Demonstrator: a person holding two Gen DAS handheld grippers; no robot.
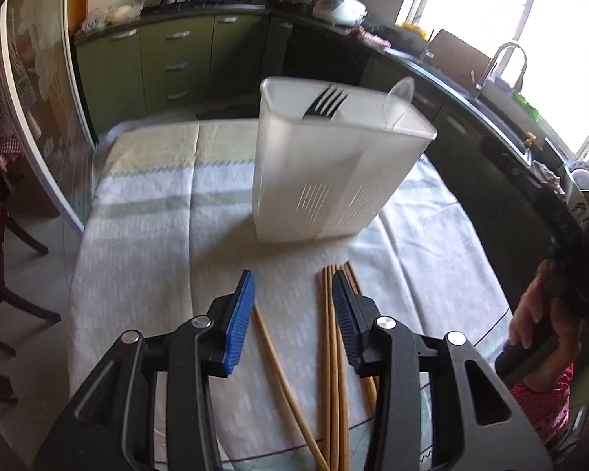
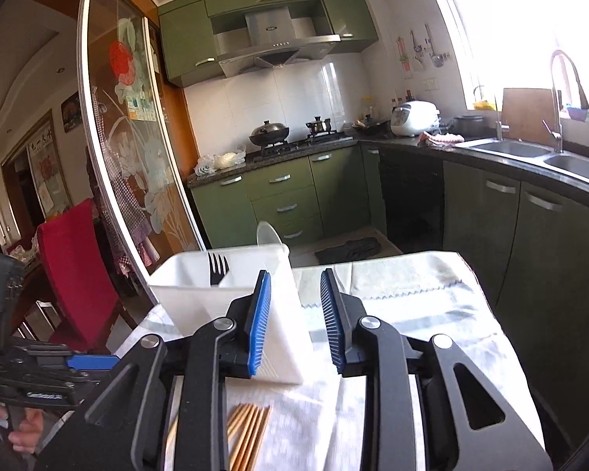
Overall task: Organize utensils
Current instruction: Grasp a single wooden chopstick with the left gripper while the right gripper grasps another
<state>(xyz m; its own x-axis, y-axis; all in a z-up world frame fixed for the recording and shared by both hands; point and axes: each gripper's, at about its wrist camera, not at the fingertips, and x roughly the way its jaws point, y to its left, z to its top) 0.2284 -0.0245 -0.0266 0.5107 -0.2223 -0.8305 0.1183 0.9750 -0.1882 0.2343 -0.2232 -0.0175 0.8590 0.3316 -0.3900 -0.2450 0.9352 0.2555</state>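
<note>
Translucent matt plastic holder [image 1: 326, 180]; wooden chopsticks [image 1: 333, 353]; woven cloth [image 1: 137, 255]; ribbed blue pads [image 1: 239, 322]

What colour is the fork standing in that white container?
Black. The fork shows best in the left wrist view, tines up inside the container.

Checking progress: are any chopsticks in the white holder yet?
No: the holder shows only a fork and a spoon; the chopsticks lie on the cloth.
</note>
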